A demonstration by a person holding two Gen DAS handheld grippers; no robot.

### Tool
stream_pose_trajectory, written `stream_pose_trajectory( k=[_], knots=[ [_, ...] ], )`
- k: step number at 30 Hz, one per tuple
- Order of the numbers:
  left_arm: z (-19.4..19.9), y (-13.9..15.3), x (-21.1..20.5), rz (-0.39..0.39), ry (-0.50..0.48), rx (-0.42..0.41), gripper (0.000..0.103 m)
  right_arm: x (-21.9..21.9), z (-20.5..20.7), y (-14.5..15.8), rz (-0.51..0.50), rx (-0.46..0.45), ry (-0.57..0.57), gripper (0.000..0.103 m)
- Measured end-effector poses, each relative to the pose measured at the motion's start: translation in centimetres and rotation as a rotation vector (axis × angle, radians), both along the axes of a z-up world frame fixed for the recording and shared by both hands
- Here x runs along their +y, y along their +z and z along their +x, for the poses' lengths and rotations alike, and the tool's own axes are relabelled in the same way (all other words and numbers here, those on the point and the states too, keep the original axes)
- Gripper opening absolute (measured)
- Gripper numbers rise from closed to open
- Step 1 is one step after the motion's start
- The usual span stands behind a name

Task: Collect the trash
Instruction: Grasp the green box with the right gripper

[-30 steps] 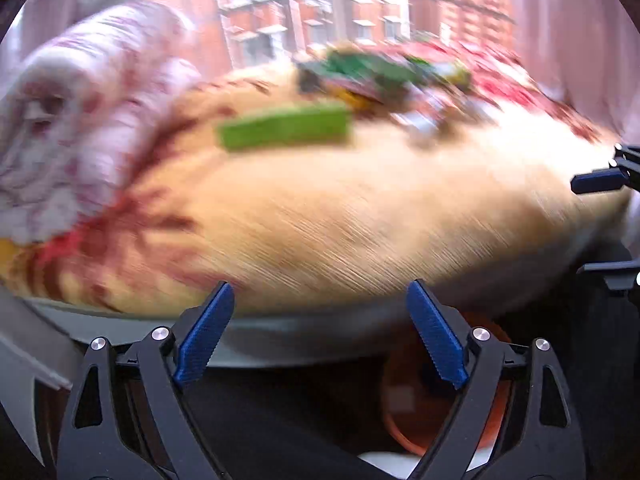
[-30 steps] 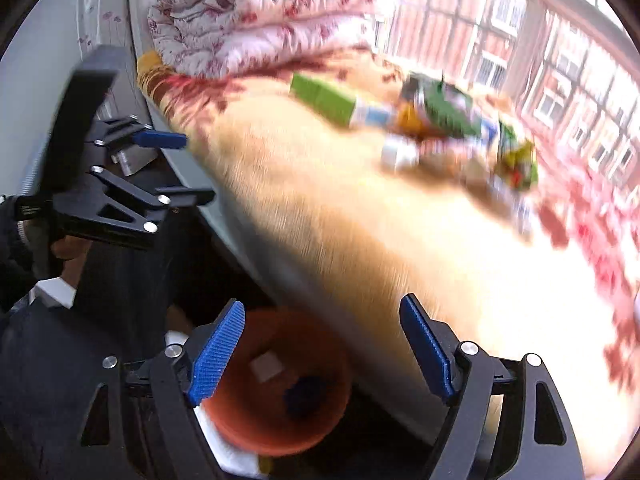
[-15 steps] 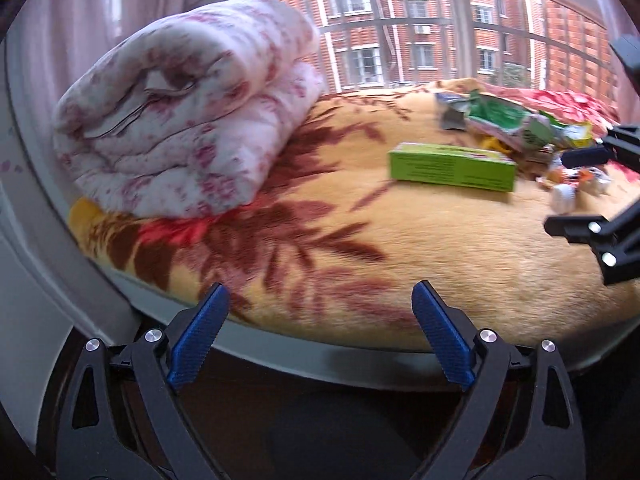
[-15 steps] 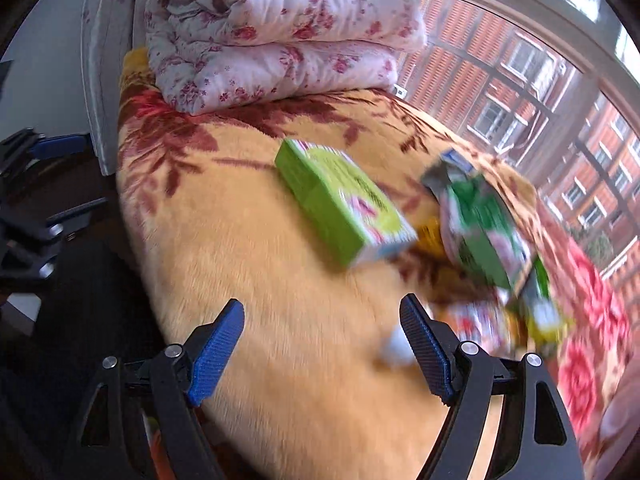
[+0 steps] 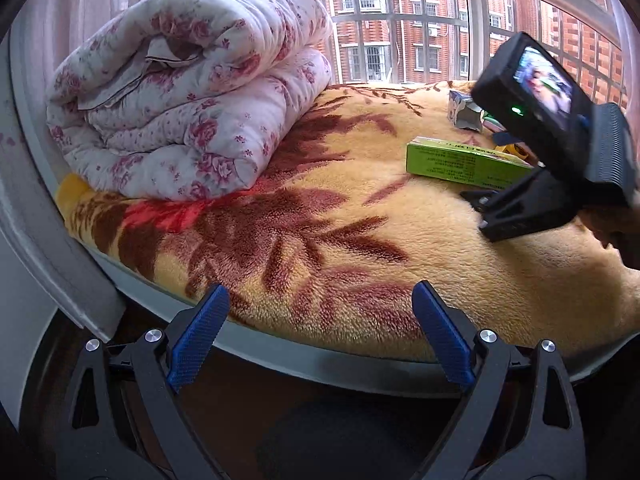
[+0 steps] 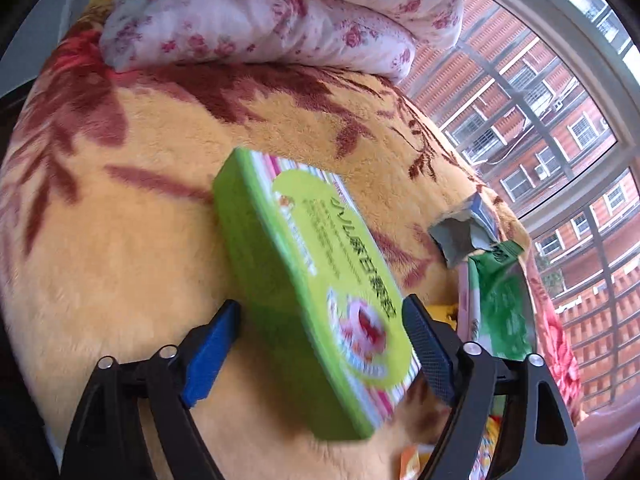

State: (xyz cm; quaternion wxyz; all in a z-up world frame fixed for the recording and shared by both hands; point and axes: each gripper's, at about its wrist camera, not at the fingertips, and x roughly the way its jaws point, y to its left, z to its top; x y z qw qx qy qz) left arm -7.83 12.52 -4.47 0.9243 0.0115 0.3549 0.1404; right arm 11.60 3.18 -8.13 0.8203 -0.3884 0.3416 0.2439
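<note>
On blanket: green box between spread right gripper jaws.

folded floral quilt on blanket

- Flat lime-green cardboard box lying on the blanket: large Chinese characters on the top face, starting 小儿; remainder blurred.
- Same box's long side, left wrist view: rows of fine print, too small to read.

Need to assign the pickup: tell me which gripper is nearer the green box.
Right. The right gripper has its open fingers on either side of the green box; the left gripper hangs back at the bed's edge, apart from it.
</note>
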Motion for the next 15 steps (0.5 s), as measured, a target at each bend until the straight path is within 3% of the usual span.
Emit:
stream_pose_trajectory(
  k=[3, 5, 7, 15],
  knots=[
    [0.3, 0.0, -0.1, -0.017, -0.01, -0.002, 0.09, 0.5, 1.3, 0.0, -0.006, -0.007, -0.025, 0.074],
    [0.4, -0.1, -0.2, -0.021, -0.016, -0.001, 0.09, 0.7, 2.7, -0.6, -0.016, 0.016, -0.062, 0.051],
    [0.6, -0.2, -0.4, -0.021, -0.021, 0.002, 0.09, 0.7, 4.0, -1.2, -0.053, -0.016, -0.098, 0.04],
    [0.9, 0.0, -1.2, -0.04, -0.044, 0.006, 0.09, -1.1, 6.1, 0.8, 0.077, 0.081, -0.159, 0.034]
  ],
)
